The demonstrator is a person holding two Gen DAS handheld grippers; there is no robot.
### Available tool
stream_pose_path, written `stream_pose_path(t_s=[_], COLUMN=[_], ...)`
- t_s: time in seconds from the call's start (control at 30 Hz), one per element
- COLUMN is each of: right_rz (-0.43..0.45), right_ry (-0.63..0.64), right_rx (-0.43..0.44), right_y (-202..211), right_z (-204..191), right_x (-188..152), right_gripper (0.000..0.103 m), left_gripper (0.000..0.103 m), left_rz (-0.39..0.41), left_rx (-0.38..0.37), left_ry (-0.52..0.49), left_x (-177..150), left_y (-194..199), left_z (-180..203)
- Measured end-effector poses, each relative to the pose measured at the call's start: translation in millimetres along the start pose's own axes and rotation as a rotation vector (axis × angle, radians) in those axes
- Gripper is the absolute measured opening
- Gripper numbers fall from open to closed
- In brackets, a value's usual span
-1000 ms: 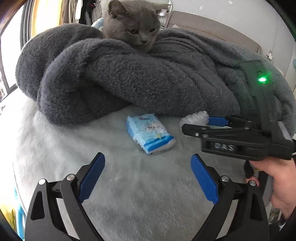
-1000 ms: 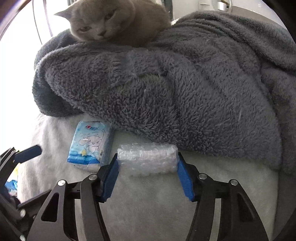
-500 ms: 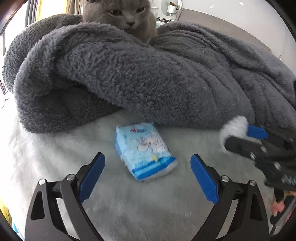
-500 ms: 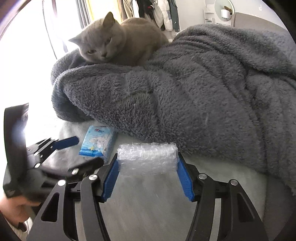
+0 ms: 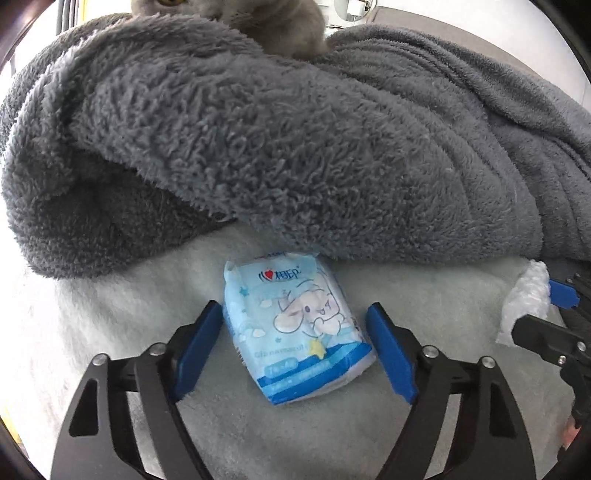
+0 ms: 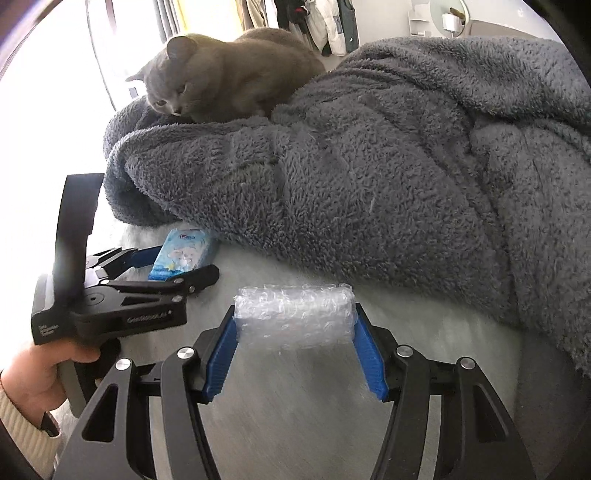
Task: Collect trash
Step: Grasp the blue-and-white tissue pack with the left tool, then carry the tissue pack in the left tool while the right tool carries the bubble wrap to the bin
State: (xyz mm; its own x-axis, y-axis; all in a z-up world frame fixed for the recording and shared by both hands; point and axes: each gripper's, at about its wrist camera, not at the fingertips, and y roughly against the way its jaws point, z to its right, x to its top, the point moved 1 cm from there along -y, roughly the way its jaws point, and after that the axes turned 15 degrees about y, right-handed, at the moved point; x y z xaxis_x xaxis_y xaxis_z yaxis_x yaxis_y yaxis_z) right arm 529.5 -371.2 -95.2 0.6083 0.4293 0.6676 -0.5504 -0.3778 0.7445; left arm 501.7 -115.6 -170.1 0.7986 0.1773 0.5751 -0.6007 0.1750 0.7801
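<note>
Two grippers: both over the pale fleece bed cover (image 5: 436, 291), each held by a person.
Left gripper (image 5: 293, 350): nearest in its own view, blue pads either side of the tissue pack, jaws closing, a gap visible between each pad and the pack.
Left gripper seen from the right: black body low at the left of that view, its fingers reaching to the pack, a hand (image 6: 44, 373) with a cream cuff gripping its handle.
Tissue pack (image 5: 295, 332): light blue soft pack with a cartoon puppy and a darker blue band, lying flat on the cover, tilted a little, its far end just under the edge of the grey blanket.
Tissue pack from the right: small, between the left gripper's fingers, at the blanket's lower edge.
Right gripper (image 6: 295, 336): clamped on the bubble wrap, both blue pads pressing its ends.
Bubble wrap (image 6: 295, 314): clear roll lying crosswise between the pads, carried above the cover, apart from the blanket.
Right gripper from the left: only a blue fingertip and black frame at the right edge, the white wrap showing beside them.
Grey blanket (image 5: 295, 147): thick shaggy heap behind everything, folded over itself at the left, resting on the cover.
Cat (image 6: 229, 74): grey, crouched on top of the blanket, head lowered toward the grippers.
Farthest: hanging clothes (image 6: 325, 26) and bright window light behind the cat.
</note>
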Motion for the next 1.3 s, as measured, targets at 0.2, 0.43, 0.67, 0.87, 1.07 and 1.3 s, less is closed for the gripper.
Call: stream_pose_path(t_s=[0.2,0.43,0.67,0.87,1.07,1.3], right_rz=[-0.002,0.016,0.037,0.057,0.088,0.098], right_ry=[-0.029,-0.049,-0.107,-0.121,-0.143,-0.135], right_rx=[-0.003,0.016,0.030,0.036,0.041,0.050], right_y=[0,9,24,36,52,59], right_z=[-3,-9,-11,-20,-32,-53], right_x=[2,6,7,8,8,12], right_gripper=[0.061,0.061,0.061,0.061,0.061,0.061], left_gripper=[0.064,0.052,0.049,0.049,0.049,0.049], left_rz=[0.009,0.063,0.062,0.048,0.053,0.053], left_rx=[-0.052,-0.077,-0.124,-0.168,-0.177,-0.173], left_ry=[0.029,0.028,-0.060,-0.059,-0.072,-0.098], left_x=[5,9,1,-8,-28,-47], left_y=[-2,13,34,51,74,105], left_z=[-2,-8,7,8,9,1])
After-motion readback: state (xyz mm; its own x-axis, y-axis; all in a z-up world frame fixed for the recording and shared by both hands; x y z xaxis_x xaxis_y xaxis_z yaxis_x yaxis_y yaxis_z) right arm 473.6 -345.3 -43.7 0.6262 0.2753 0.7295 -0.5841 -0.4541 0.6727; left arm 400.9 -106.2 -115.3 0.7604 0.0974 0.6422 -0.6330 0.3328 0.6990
